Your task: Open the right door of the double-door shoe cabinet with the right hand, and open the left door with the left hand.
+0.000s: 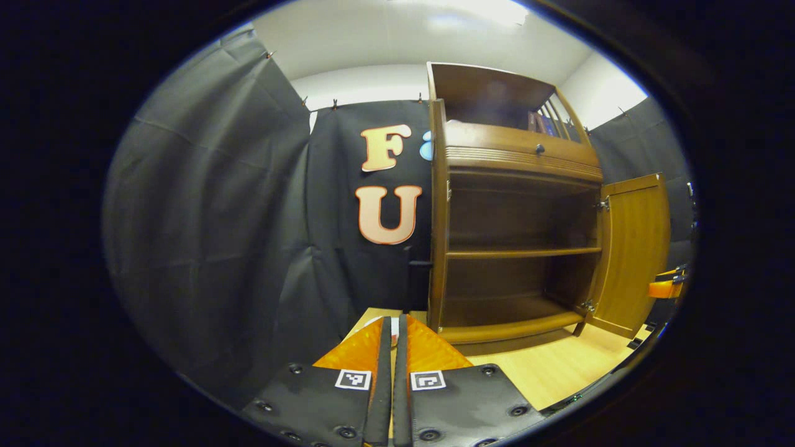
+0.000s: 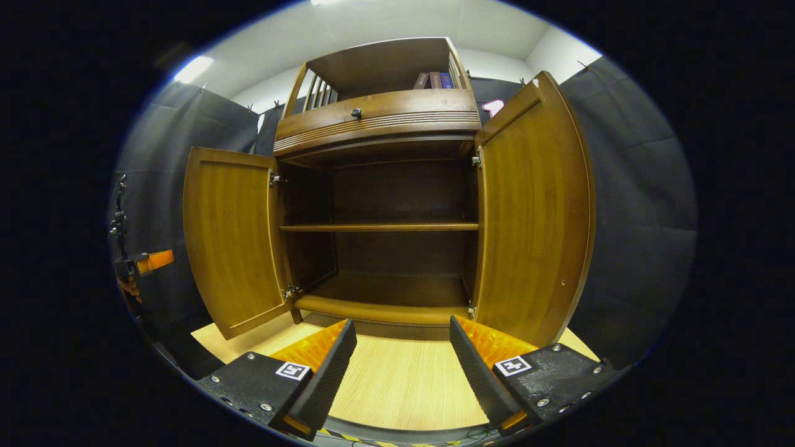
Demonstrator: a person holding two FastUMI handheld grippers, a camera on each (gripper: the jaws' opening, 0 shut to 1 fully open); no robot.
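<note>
**A:** 2 claws, near first: the right claw [image 2: 400,360] stands wide apart over the pale bench [image 2: 404,385], gripping nothing. The left claw [image 1: 392,372] has its fingers pressed nearly together, with nothing between them.

**B:** And the shoe cabinet [image 2: 379,205]?

**A:** It stands on the bench just beyond the right claw. In the right gripper view both doors are swung out: the right door [image 2: 534,217] close by, the left door [image 2: 230,242] farther off. In the left gripper view the left claw sits off to the cabinet's side, well apart from it.

**B:** So which step is in hand?

**A:** I judge both openings done; what remains is drawing the claws clear without knocking a door.

**B:** Anything hard to make out?

**A:** The shelf [image 2: 379,228] and floor inside look empty, but the back is dark. The books [image 2: 435,80] on top are too small to tell apart. The other claw [image 2: 152,261] at the far edge is cut off.
</note>
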